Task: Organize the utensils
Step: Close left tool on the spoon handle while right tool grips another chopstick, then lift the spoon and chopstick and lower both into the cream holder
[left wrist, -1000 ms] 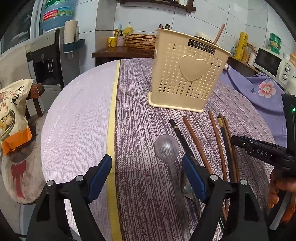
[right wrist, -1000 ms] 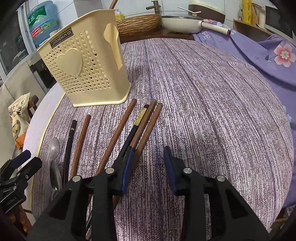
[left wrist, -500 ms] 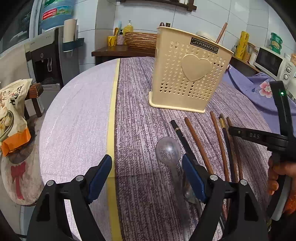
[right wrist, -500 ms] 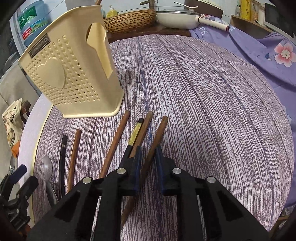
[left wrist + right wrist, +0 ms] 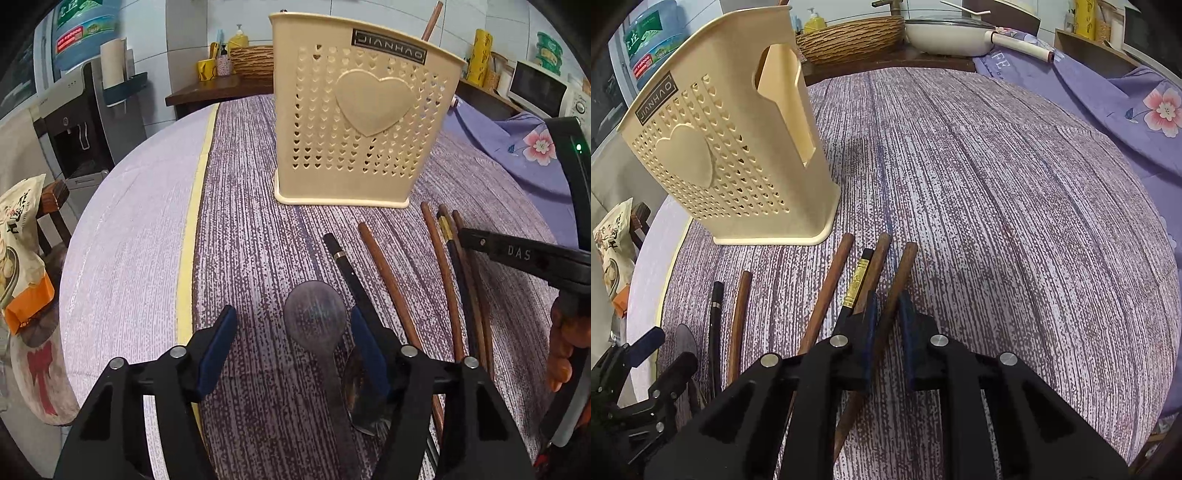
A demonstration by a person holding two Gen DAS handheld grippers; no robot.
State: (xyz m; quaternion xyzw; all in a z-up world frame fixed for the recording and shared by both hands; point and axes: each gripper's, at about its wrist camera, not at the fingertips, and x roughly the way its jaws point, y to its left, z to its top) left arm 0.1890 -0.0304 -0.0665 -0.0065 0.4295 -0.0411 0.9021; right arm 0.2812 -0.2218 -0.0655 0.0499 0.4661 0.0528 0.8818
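A cream perforated utensil holder (image 5: 362, 133) stands upright on the purple cloth; it also shows in the right wrist view (image 5: 727, 162). Several chopsticks lie in a row before it. My right gripper (image 5: 886, 306) is shut on the rightmost brown chopstick (image 5: 901, 273). A black chopstick with a gold band (image 5: 855, 284) and more brown ones (image 5: 827, 291) lie just left of it. My left gripper (image 5: 291, 328) is open, its fingers either side of a translucent spoon (image 5: 316, 314). A metal spoon (image 5: 360, 391) lies under its right finger.
One brown chopstick (image 5: 432, 18) stands in the holder. A snack bag (image 5: 18, 251) sits off the table's left edge. A yellow stripe (image 5: 192, 221) runs along the cloth. A wicker basket (image 5: 849, 37) and a white pan (image 5: 949, 33) sit beyond the table.
My right gripper closed from open onto the rightmost brown chopstick and lifted its near end slightly. My left gripper moved forward over the translucent spoon and stayed open.
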